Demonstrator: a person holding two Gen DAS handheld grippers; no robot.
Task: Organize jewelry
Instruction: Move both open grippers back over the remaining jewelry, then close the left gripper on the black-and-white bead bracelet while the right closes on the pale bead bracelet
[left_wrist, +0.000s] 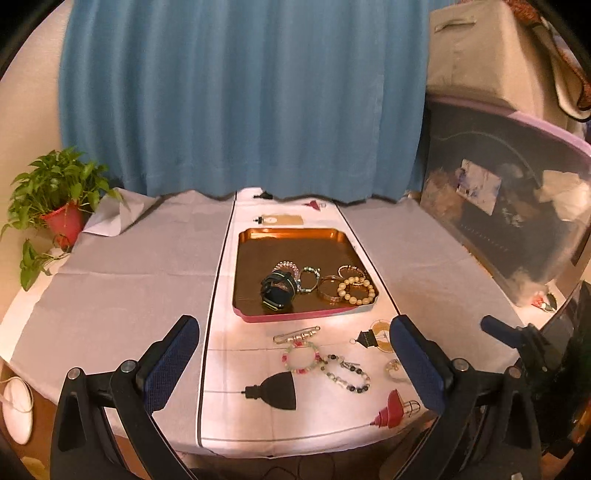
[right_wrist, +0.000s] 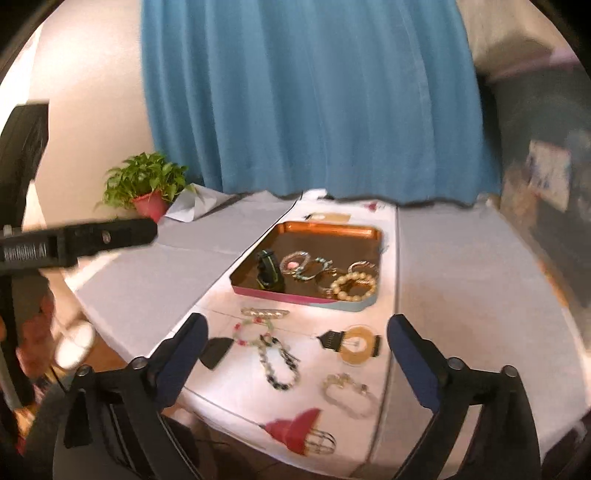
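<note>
- A blue curtain (left_wrist: 240, 96) hangs behind the bench (left_wrist: 122, 280), which is covered in pale cloth with a printed runner down the middle; a potted plant (left_wrist: 55, 192) in a red pot stands at the far left corner, and a clear storage bin (left_wrist: 517, 206) full of odds and ends crowds the right side.
- A copper-toned tray (left_wrist: 258, 240) with a pink rim sits mid-runner, its far half bare. Clustered in its near right part are a dark banded cuff (left_wrist: 279, 291), a pearl bead bracelet (left_wrist: 356, 290), gold bangles (left_wrist: 328, 291) and smaller beaded rings behind them.
- Loose pieces lie on the runner in front of the tray: a gold pin brooch (left_wrist: 295, 334) just beside the tray's near edge, a pink-and-green bead bracelet (left_wrist: 301, 356) touching a dark-and-white bead bracelet (left_wrist: 345, 376), and — seen from the right wrist — a pale chain bracelet (right_wrist: 347, 395) nearest the bench edge.
- The left gripper (left_wrist: 295, 369) hovers with fingers spread wide and holding nothing; the two touching bracelets lie below, between them.
- The right gripper (right_wrist: 297, 373) is also spread wide and empty — the dark-and-white bracelet and the chain bracelet lie in the gap between its fingers, apart from either pad.
</note>
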